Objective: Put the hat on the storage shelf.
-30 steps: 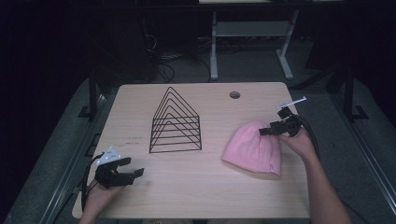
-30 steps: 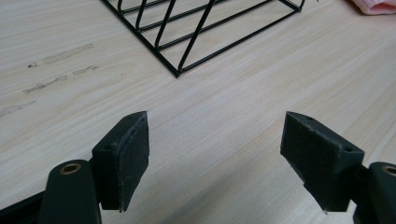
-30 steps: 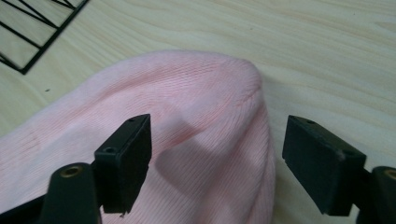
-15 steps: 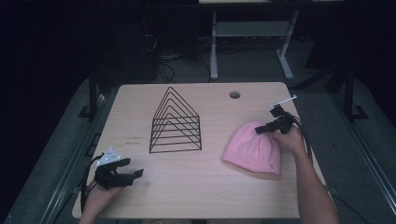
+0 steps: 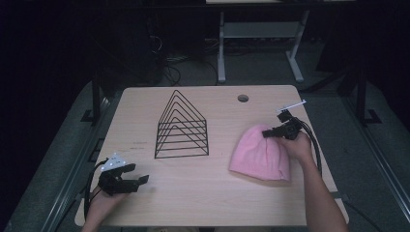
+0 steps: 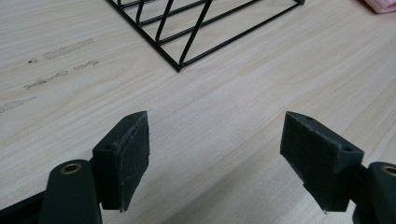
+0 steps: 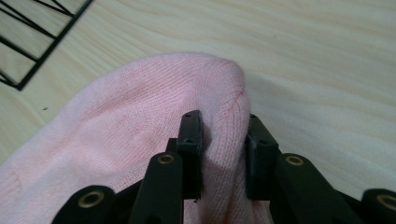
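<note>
Right gripper point(image 7: 223, 158) newly pinching pink beanie point(image 7: 140, 140).

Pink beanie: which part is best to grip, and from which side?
Grip the rounded crown of the pink beanie from the table's far right side. It lies flat, and there the soft knit bunches into a fold the jaws can pinch; the right gripper is already closed on it.

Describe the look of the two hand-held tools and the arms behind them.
Both tools are black. The left tool carries a grey three-cornered plate on top and trails a black cable. Its jaws are flat black blocks faced with dark rough padding, on arms with brass-coloured rivets. The right tool has a pale thin bar above it and a black cable looping back along the forearm. Both forearms are bare, with no sleeves in view.
</note>
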The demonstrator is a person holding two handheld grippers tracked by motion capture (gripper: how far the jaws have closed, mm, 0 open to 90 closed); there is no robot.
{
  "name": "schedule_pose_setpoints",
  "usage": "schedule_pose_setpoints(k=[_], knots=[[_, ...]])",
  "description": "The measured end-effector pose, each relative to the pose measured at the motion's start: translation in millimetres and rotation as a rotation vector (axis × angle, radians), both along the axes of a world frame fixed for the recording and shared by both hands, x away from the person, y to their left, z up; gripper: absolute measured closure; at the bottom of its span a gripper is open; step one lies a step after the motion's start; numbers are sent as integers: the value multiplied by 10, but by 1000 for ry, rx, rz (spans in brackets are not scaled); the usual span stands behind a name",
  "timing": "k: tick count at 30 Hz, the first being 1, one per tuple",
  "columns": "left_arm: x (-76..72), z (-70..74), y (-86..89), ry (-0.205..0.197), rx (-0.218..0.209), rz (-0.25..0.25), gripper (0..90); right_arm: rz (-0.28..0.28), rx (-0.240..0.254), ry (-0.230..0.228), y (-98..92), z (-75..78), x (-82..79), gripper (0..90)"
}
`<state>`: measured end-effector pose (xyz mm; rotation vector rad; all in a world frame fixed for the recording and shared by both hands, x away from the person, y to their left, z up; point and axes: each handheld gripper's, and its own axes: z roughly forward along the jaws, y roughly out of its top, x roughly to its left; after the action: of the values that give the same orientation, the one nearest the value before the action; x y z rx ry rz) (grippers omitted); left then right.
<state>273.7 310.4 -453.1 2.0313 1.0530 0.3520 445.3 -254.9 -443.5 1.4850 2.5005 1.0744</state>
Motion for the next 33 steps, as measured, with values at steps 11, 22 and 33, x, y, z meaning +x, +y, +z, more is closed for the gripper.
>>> schedule_pose_setpoints(k=[11,22,33], knots=[[4,14,23,-9,-10,-5,236,34,45,-102,44,327,-285,723],[-14,22,-22,-5,-11,-21,235,106,62,-237,168,770,-701,730],[-31,43,-35,-18,-3,-31,236,186,46,-346,374,1155,-970,733]])
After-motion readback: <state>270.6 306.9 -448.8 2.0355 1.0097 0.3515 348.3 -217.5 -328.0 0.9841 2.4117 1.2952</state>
